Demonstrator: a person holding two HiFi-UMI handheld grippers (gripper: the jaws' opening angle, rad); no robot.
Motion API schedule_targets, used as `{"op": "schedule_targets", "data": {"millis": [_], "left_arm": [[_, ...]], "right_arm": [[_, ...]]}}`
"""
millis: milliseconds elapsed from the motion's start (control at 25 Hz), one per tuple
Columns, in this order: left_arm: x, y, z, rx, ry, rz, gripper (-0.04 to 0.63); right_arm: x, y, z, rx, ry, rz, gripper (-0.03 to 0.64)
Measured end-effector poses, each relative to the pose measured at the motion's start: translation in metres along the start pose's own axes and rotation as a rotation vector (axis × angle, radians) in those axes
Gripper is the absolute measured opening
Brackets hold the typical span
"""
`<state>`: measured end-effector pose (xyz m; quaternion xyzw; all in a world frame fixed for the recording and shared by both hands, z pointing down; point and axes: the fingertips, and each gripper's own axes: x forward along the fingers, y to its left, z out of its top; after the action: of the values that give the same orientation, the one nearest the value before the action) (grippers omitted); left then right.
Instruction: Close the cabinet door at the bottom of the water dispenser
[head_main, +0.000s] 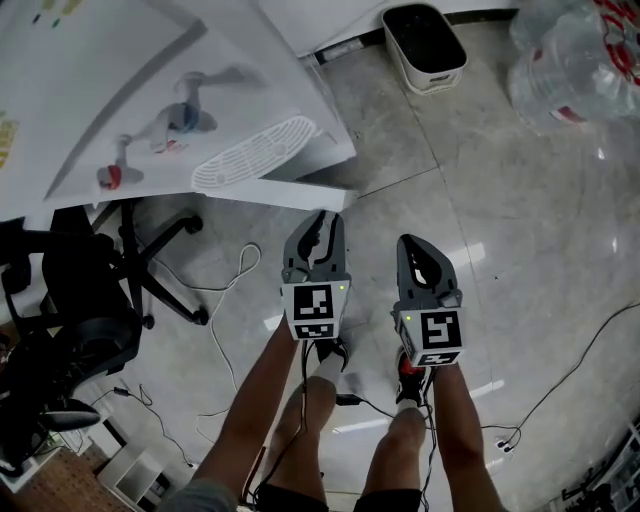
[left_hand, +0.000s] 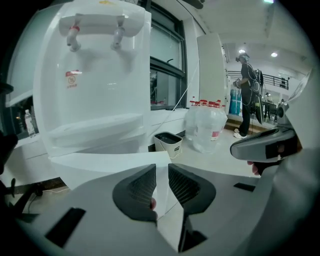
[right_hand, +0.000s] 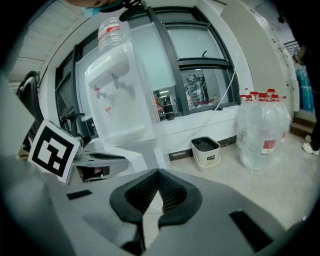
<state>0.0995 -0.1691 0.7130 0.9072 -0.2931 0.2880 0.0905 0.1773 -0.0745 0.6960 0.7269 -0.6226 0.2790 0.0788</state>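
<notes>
Task not done yet. The cabinet door (left_hand: 107, 162) at the bottom of the water dispenser (left_hand: 95, 85) stands swung out from the body, so imo the whole closing swing is left to do.

Grip looks made tho. The L gripper (left_hand: 161, 172) has its jaws set close on the door's free edge. The white panel fills the gap btwn the pads w/ no daylight either side, so I read it as pinched. Head view agrees: the L tip sits right at the end of the door, just below the drip tray (head_main: 255, 155).

R gripper (right_hand: 156, 172) jaws are clenched tip to tip, nothing btwn them, only floor (head_main: 480, 200) showing thru the slot behind. It hangs beside the L one, on its right, apart from the door.

Left to do: swing the door back flush w/ the dispenser front, then let go.
</notes>
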Motion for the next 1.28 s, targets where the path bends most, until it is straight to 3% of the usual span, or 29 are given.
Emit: {"op": "schedule_targets", "data": {"millis": [360, 840, 1280], "left_arm": [[0.027, 0.005, 0.018, -0.007, -0.025, -0.006, 0.091], [0.059, 0.012, 0.037, 0.059, -0.062, 0.004, 0.091], [0.082, 0.026, 0.047, 0.046, -0.092, 0.036, 0.091]], "right_arm": [[0.013, -0.011, 0.006, 0.005, -0.033, -0.024, 0.017], [0.034, -0.030, 0.015, -0.010, -0.077, -0.054, 0.017], [0.044, -0.047, 0.019, -0.020, -0.113, -0.083, 0.017]]}}
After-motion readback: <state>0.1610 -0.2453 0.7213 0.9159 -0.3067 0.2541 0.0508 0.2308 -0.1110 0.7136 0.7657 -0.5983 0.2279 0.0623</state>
